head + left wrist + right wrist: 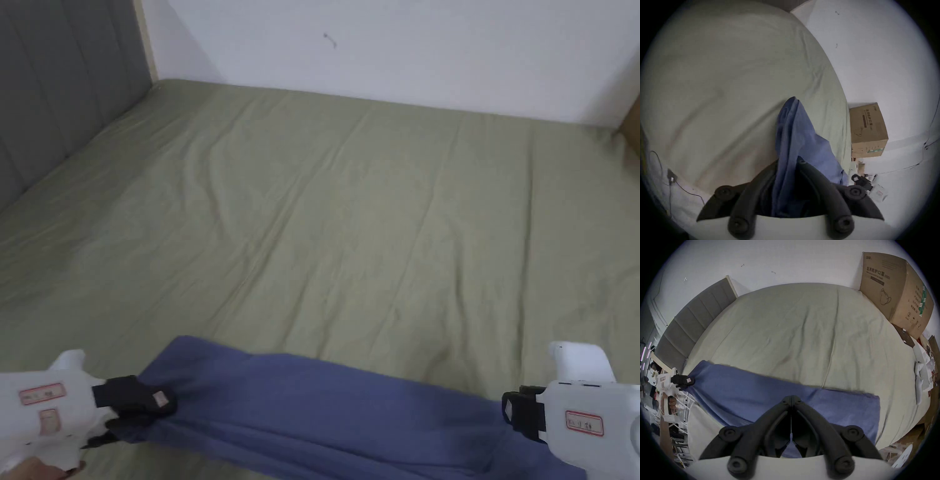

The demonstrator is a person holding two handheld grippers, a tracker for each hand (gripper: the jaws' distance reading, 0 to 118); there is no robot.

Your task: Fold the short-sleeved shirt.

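— So where's the shirt [325,406] right now?

— Stretched as a blue band between the two grippers, over the near edge of the green bed sheet [375,219]. From the head view its far edge seems to rest on the sheet while the near part runs out of frame below.

— And the left gripper [164,400]?

— Its jaws are pinching a bunched end of the cloth; in the left gripper view the fabric [789,146] rises out from between them in a gathered ridge. I'd call that a firm grip.

— The right gripper [791,398]?

— Its jaws are pressed together at the tips in the right gripper view, with blue cloth showing in the slit lower down and spread beneath them. It looks to be pinching the shirt's other end, though the nipped fabric there is thin.

— What's beyond them?

— Open sheet ahead of both grippers, a grey padded headboard [56,94] off past the left one, a cardboard box [899,292] past the right one.

— How would you do this step well?

— I judge it's the laying-out before a fold. Keep the band taut and level between the two, carry both ends forward together onto the open sheet, and lower evenly so the cloth lands flat. The bunched left end is the risk: it may drop in a wad and want smoothing.
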